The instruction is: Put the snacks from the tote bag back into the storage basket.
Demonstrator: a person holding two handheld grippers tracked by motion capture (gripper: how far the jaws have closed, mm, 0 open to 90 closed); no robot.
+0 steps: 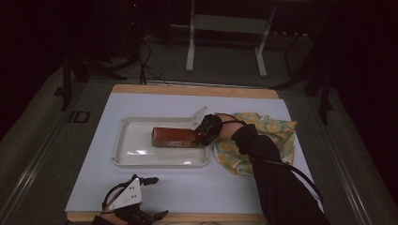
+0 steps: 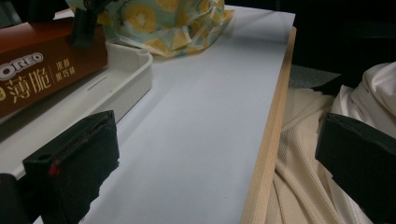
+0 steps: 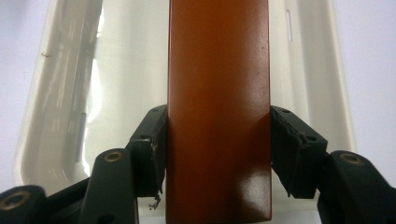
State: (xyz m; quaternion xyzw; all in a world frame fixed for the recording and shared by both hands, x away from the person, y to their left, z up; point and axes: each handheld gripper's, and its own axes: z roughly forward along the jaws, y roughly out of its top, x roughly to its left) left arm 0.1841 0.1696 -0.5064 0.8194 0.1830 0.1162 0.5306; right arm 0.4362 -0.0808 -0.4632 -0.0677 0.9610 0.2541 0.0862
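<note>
Right gripper [image 1: 202, 133] clamped on brown box [image 1: 174, 137] over white tray [image 1: 136, 157]; left gripper [image 1: 141, 197] jaws apart, idle; next likely lower, release.

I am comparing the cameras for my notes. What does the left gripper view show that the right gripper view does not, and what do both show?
Left gripper view alone: the printed side of the brown box, the yellow patterned cloth, the table's wooden edge and the open left gripper.

Right gripper view alone: the right gripper clamped on the box's sides.

Both: the box and the white tray.
</note>
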